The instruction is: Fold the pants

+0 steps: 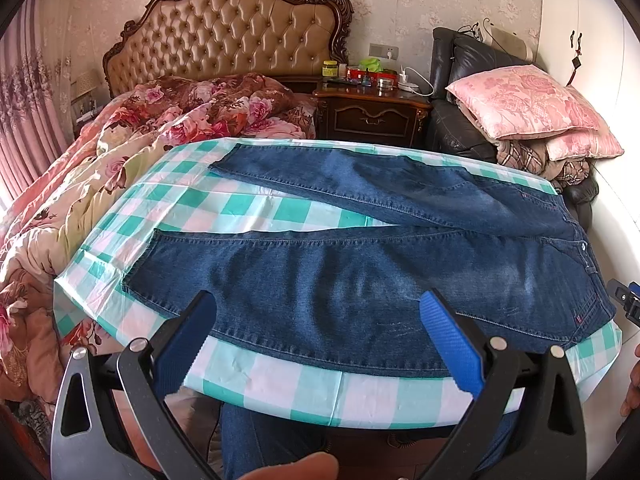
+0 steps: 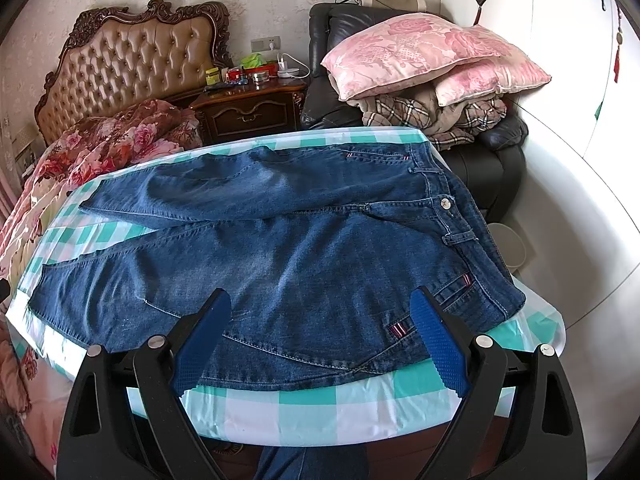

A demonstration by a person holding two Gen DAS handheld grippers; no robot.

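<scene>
Blue denim pants [image 1: 360,272] lie flat on a table with a green and white checked cloth [image 1: 280,384]. The legs spread apart toward the left and the waistband is at the right. My left gripper [image 1: 318,304] is open and empty, held above the near leg. In the right wrist view the pants [image 2: 304,256] fill the table, with the waist button [image 2: 445,202] at the right. My right gripper [image 2: 322,300] is open and empty, above the near hip and pocket area. Its tip shows at the right edge of the left wrist view [image 1: 626,300].
A bed with a floral quilt [image 1: 120,152] lies left of the table. A dark nightstand [image 1: 372,112] with small items stands behind. A black armchair [image 2: 480,152] with pink pillows [image 2: 420,52] is at the back right. A white wall [image 2: 580,200] is at the right.
</scene>
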